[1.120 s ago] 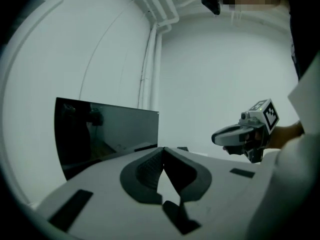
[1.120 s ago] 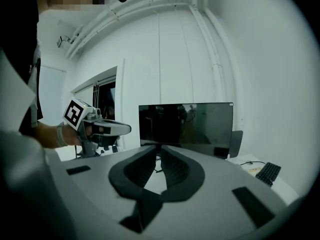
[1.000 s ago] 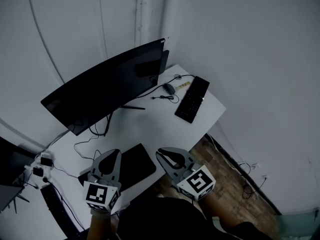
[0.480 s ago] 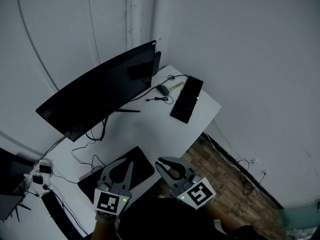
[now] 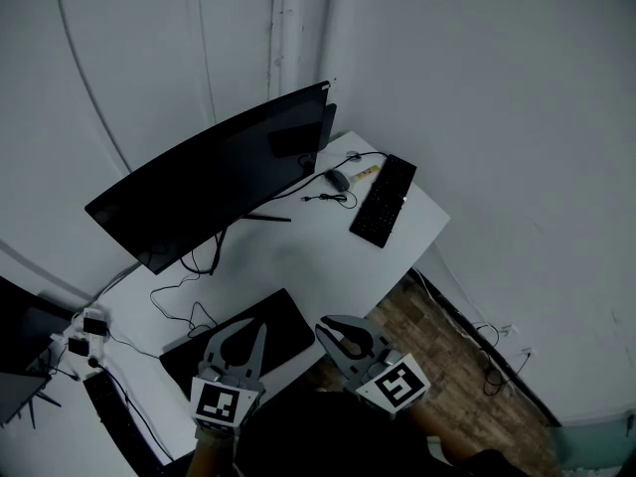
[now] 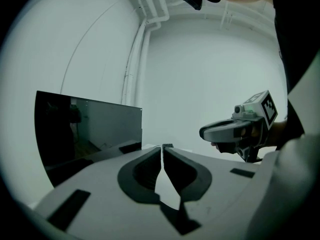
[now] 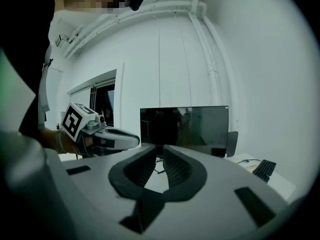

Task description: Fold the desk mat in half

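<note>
The desk mat [image 5: 290, 328] is lying flat at the near edge of the desk [image 5: 298, 256], in front of the monitor [image 5: 209, 182]. The left gripper [image 5: 256, 324] is hovering over it, jaws pressed together, empty. The right gripper [image 5: 323, 324] is hanging just beside it, jaws nearly together, gripping nothing.

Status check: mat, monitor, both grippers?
Mat: flat on the desk, not gripped.
Monitor: upright, screen dark.
Left gripper: shut, empty.
Right gripper: shut, empty.
</note>
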Demonstrator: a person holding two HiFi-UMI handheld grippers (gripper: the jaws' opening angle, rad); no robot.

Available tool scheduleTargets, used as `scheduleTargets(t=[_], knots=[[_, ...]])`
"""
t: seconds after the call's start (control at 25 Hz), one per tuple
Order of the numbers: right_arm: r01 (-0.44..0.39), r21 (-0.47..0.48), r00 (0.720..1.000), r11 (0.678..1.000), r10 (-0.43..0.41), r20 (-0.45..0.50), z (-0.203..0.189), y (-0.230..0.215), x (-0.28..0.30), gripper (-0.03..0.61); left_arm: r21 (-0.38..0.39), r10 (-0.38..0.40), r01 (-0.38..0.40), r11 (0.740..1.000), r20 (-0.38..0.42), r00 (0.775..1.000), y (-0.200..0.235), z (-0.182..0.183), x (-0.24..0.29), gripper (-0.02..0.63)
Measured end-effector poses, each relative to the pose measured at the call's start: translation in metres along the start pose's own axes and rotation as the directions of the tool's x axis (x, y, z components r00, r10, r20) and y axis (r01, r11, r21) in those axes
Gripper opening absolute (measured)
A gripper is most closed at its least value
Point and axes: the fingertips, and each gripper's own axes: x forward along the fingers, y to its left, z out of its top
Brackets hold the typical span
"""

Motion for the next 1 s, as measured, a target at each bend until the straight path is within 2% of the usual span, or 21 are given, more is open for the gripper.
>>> scheduleTargets(t=[0.16, 0.84, 1.0], knots=[[-0.02, 0.002, 1.0, 1.0, 0.02, -0.013, -0.002, 0.003, 0.004, 0.04, -0.021, 0.031, -0.031, 0.999, -0.003, 1.0, 0.008, -0.004, -0.008, 0.009], [-0.073, -0.006, 0.996, 0.997, 0.073, -0.044, -0.011, 0.02, 0.015, 0.04, -0.011, 0.105, -0.106, 0.994, -0.036, 0.994, 0.026, -0.019, -0.035, 0.011], [-0.089, -0.017, 0.995, 0.996, 0.088, -0.044, -0.011, 0.024, 0.02, 0.04, -0.033, 0.115, -0.117, 0.993, -0.046, 0.992, 0.029, -0.028, -0.04, 0.011]])
